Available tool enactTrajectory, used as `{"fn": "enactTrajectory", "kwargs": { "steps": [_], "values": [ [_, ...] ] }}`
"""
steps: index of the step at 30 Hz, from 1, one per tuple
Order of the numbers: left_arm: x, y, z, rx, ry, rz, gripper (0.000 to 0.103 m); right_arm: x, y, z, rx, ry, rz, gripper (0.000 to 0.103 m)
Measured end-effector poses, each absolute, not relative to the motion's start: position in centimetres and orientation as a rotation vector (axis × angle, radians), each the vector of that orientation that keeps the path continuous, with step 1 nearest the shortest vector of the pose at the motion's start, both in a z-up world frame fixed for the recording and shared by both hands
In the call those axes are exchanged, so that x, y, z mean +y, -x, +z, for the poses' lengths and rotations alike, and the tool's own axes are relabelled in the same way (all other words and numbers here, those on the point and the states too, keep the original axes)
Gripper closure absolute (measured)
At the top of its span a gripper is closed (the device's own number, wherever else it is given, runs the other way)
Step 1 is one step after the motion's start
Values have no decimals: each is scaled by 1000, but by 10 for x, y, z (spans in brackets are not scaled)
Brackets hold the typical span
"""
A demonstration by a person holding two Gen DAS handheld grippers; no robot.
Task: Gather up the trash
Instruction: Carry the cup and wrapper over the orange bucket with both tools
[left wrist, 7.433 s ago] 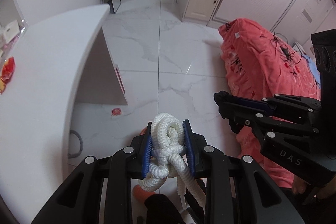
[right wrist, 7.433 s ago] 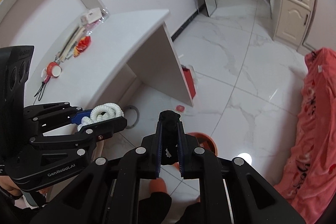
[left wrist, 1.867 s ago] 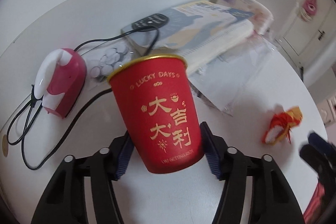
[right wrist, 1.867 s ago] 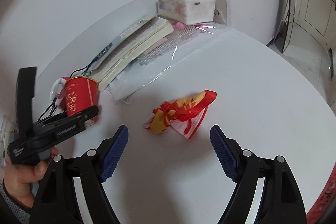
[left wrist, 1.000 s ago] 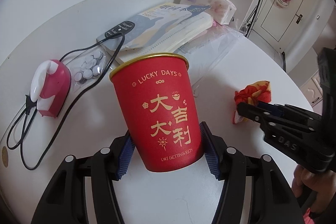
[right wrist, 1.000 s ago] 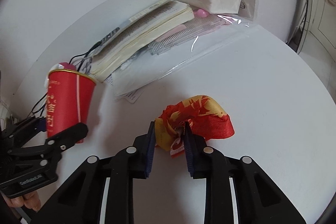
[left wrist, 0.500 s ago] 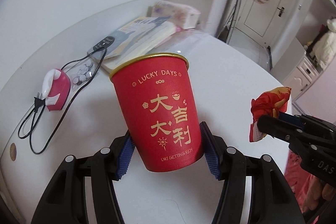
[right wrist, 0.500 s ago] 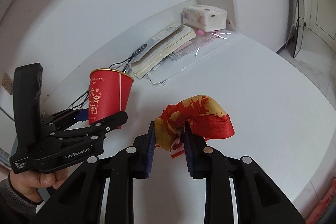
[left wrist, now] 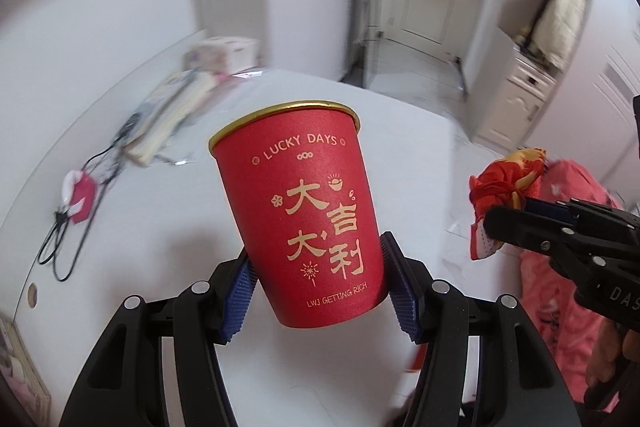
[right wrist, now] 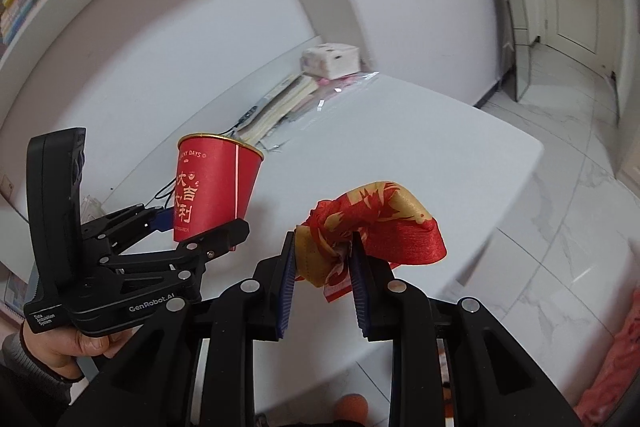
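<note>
Two pieces of trash are already up off the tabletop (right wrist: pixel 460 163), one clamped in each hand-held gripper: the left hand-held gripper (left wrist: pixel 320 291) pinches the lower wall of a red paper cup (left wrist: pixel 298 211), mouth up and slightly tilted, and the right hand-held gripper (right wrist: pixel 322 267) is closed tight on a crumpled red-and-gold wrapper (right wrist: pixel 372 227). Judging by the orange shape (right wrist: pixel 352 407) glimpsed low between the right one's arms, possibly a bin, the drop point lies below and nearer than the tabletop edge, though I cannot tell for certain.

A tissue pack (right wrist: pixel 330 61) and stacked books (right wrist: pixel 280 105) lie on the white desk (right wrist: pixel 460 163).
</note>
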State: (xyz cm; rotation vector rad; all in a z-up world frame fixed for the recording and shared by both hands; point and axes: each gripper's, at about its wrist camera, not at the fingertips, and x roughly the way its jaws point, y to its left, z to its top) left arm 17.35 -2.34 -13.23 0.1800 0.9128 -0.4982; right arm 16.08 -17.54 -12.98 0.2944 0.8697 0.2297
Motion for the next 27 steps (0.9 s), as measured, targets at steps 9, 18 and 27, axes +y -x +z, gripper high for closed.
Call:
{"fn": "enactTrajectory", "kwargs": {
  "steps": [9,18,27],
  "values": [
    [-120,-120,-134,910,-268,-689,42,-263,-69,-125,863,-362,63,77],
    [-181,-95,-170,996,-347,-790,42,-332,-9,-155,927,-460,-35,77],
    [-214,-91,-256,1221,-365,-799,42,-359,-2,-240,1074,-590,-61,77]
  ]
}}
